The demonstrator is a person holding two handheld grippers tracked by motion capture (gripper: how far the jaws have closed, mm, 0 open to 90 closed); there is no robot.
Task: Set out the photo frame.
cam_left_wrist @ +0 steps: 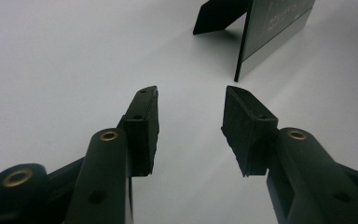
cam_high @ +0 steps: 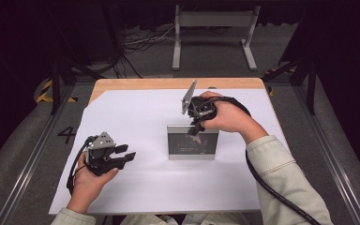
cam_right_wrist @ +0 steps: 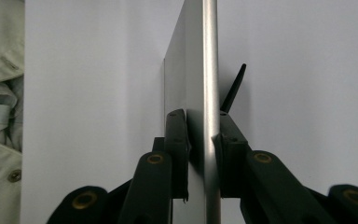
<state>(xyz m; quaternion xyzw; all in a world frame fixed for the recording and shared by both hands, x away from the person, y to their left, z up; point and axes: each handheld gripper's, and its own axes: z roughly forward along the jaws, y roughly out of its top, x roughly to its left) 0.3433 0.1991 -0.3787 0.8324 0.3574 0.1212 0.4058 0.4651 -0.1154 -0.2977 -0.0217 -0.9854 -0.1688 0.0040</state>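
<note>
Frame: picture frame (cam_high: 192, 145) upright mid-desk on white paper (cam_high: 136, 187), propped by its rear stand (cam_left_wrist: 221, 16).
Right hand-held gripper (cam_right_wrist: 201, 140): from above, jaws astride the frame's top edge, pads barely touching; likely steadying it.
Left hand-held gripper (cam_high: 124, 157): released, empty, resting well apart.
Writing: faint print on the frame's front, unreadable.
Desk (cam_high: 168, 83): wooden.

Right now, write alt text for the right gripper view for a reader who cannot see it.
The right gripper straddles the top edge of an upright silver-framed picture frame, one black jaw on each face, seen edge-on from above. The frame's thin black prop leg angles out behind, over the white paper sheet; a pale sleeve shows at the left edge.
</note>
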